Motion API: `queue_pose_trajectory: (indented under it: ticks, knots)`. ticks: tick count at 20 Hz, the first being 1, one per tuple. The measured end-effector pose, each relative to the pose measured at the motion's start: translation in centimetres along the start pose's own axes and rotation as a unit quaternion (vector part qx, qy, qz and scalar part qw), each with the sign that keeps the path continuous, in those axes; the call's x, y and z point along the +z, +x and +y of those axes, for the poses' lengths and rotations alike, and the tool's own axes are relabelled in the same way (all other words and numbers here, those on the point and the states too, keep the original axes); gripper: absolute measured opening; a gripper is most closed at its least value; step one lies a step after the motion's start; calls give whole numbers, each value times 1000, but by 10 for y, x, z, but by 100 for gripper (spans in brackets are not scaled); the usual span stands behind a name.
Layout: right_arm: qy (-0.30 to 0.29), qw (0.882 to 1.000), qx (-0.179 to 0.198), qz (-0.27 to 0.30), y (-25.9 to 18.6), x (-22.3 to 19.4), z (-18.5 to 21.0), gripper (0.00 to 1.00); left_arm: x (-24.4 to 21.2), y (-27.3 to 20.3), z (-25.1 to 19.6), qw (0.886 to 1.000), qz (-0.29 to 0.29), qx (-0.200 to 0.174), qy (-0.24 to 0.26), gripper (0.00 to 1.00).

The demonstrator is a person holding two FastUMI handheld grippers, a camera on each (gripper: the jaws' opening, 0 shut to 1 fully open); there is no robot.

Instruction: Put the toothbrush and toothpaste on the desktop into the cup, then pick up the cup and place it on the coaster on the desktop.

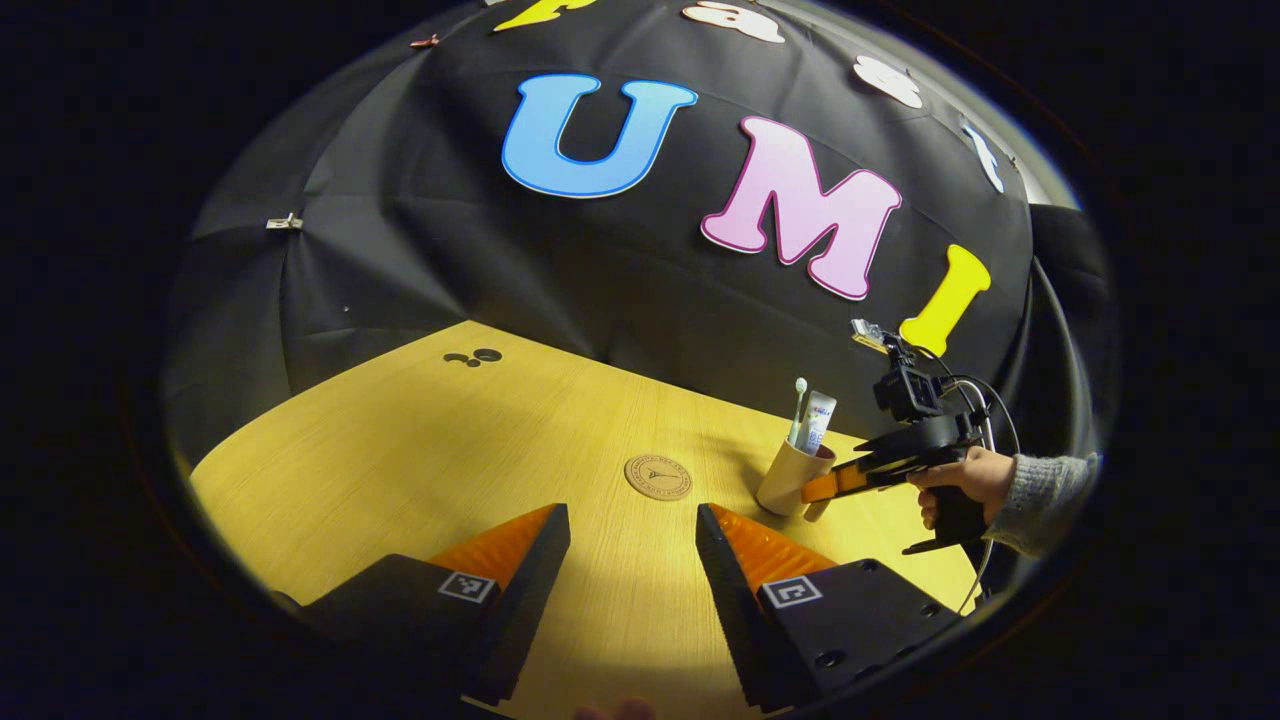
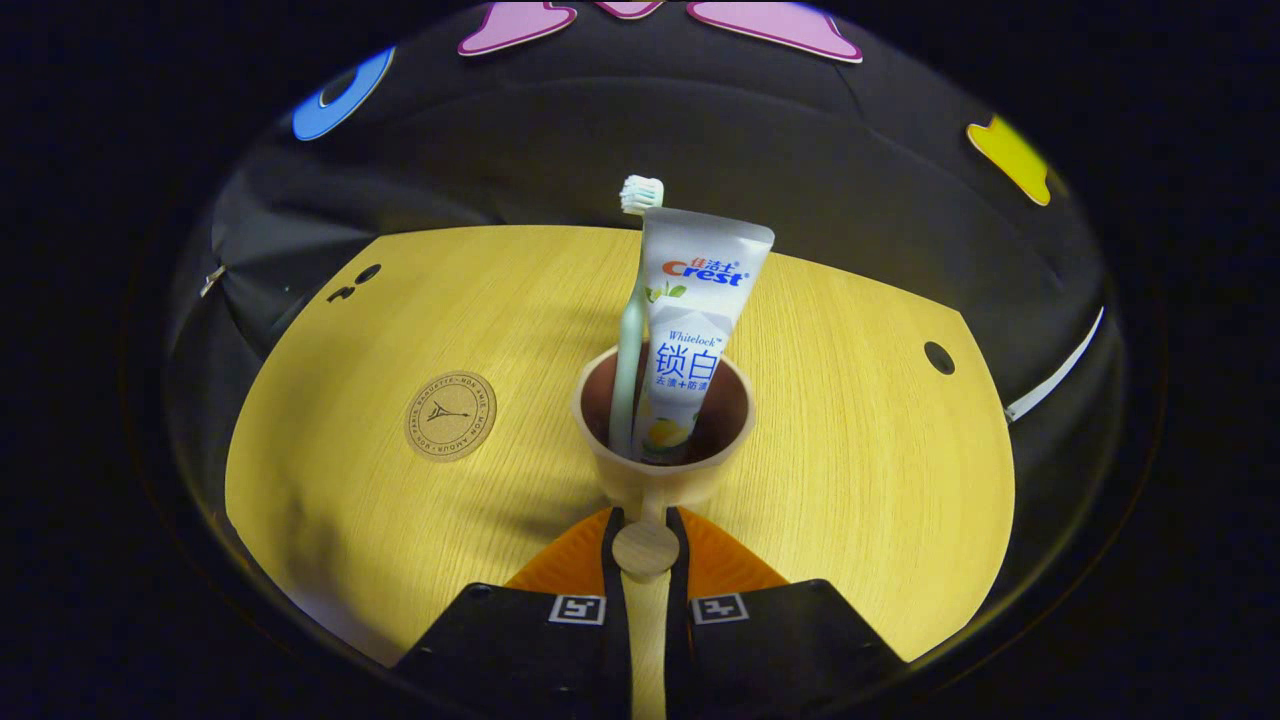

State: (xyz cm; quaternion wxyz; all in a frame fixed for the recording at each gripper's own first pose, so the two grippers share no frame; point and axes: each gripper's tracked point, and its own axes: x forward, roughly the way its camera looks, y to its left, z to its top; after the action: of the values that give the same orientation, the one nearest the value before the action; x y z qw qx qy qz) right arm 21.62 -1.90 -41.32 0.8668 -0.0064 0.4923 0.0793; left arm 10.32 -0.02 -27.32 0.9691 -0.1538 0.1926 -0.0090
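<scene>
On the desktop we have the right gripper clamped on the handle of the cup, toothbrush and toothpaste inside, the left gripper spread and empty, so we judge a level lift across to the coaster comes next.

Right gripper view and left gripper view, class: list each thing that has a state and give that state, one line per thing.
Cup: upright on the table, off the coaster, handle pinched.
Toothbrush: standing in the cup, bristles up.
Toothpaste: standing in the cup.
Coaster: flat on the table, bare.
Right gripper: shut on the cup's handle.
Left gripper: open, holding nothing.
</scene>
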Motion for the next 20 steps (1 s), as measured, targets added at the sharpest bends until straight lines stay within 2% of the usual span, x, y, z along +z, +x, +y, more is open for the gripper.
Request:
queue_pose_trajectory:
  ticks: [2, 5, 11, 13, 14, 15, 16, 17, 18, 19, 20]
  knots:
    - [1, 1000, -3, 4, 0, -1, -1, 17, 2, 0, -1, 1000, -1, -1, -1, 82]
    - [5, 1000, -5, 26, 1, -7, -1, 22, 1, -1, 0, 1000, 2, -2, 1, 82]
    - [14, 998, 7, 66, -2, -12, 3, 26, 8, 1, 3, 1000, -2, -4, -4, 82]
    - [18, 998, 2, 63, -1, -10, 3, 28, 10, 2, 3, 1000, -3, -6, -4, 82]
    - [19, 998, 0, 65, -1, -10, 3, 23, 11, 1, 3, 1000, -3, -7, -4, 82]
    - [20, 997, -1, 69, -1, -10, 3, 28, 11, 1, 4, 1000, -2, -8, -4, 82]
    - [20, 997, -2, 73, -1, -9, 3, 22, 10, 1, 4, 1000, -1, -9, -4, 82]
    - [22, 997, -2, 74, -1, -8, 4, 22, 10, 1, 4, 1000, 0, -9, -5, 82]
    - [24, 997, -4, 73, -1, -5, 3, 35, 10, 0, 5, 1000, 0, -8, -6, 82]
    - [25, 997, -5, 74, -1, -3, 4, 29, 10, 0, 7, 1000, 1, -8, -7, 82]
    - [23, 997, -10, 72, -2, -2, 2, 29, 11, -2, 10, 1000, 1, -7, -8, 82]
